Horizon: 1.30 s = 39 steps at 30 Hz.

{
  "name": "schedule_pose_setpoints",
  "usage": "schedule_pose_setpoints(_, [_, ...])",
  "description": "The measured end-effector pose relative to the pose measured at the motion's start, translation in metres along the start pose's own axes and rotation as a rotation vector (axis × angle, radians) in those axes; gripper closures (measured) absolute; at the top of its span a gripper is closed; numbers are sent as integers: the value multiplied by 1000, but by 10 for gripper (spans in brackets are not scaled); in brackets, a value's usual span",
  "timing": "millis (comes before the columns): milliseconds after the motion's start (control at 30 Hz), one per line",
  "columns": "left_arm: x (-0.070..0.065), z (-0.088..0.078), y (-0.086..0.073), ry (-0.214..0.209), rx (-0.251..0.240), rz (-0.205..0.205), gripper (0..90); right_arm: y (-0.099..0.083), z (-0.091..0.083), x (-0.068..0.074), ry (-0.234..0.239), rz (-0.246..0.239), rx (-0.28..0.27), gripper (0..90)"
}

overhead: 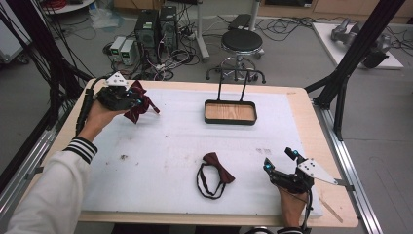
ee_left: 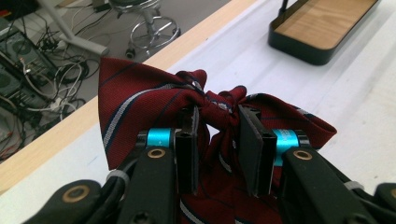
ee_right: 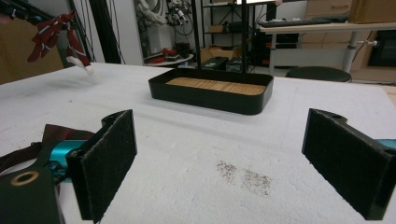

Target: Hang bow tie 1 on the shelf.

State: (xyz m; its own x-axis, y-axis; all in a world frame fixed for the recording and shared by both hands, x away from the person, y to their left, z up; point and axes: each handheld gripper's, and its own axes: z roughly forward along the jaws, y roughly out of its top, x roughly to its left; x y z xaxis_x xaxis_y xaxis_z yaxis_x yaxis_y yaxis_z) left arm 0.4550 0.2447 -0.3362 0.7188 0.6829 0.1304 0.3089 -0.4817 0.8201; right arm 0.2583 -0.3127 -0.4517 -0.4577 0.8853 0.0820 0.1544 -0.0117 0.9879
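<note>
Looking from the high view, the left gripper (overhead: 139, 102) holds a striped bow tie (overhead: 140, 108) lifted above the far left part of the white mat (overhead: 160, 141), while a plain bow tie (overhead: 217, 171) with its strap lies flat near the right gripper (overhead: 280, 163). The tray (overhead: 230, 112) stands far from both.

In the left gripper view, the jaws are closed on the knot of the striped bow tie (ee_left: 140, 100); the wings hang free. The cloth looks light and soft, so it probably sags and swings; the firm knot seems the best place to grip.

In the right gripper view, the right gripper (ee_right: 233, 158) has its jaws wide apart, with nothing between them.
</note>
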Motion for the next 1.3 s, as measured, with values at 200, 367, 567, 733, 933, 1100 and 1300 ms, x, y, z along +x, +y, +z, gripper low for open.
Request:
schedule_pose_setpoints(200, [-11, 4, 13, -21, -31, 16, 695, 0, 0, 0, 0, 4, -2, 93])
schedule_pose_setpoints(367, [-22, 6, 24, -42, -62, 30, 695, 0, 0, 0, 2, 3, -3, 93])
schedule_pose_setpoints(567, [-32, 10, 35, -78, -93, 44, 695, 0, 0, 0, 2, 3, -5, 93])
schedule_pose_setpoints(733, [-39, 13, 43, -106, -130, 29, 695, 0, 0, 0, 2, 7, -4, 92])
schedule_pose_setpoints(933, [-48, 17, 51, -140, -166, 17, 695, 0, 0, 0, 3, 6, -5, 93])
schedule_pose_setpoints(1100, [-55, 20, 58, -161, -203, 1, 695, 0, 0, 0, 3, 5, -5, 92])
schedule_pose_setpoints(1300, [-62, 24, 66, -189, -231, -8, 695, 0, 0, 0, 3, 5, -5, 93])
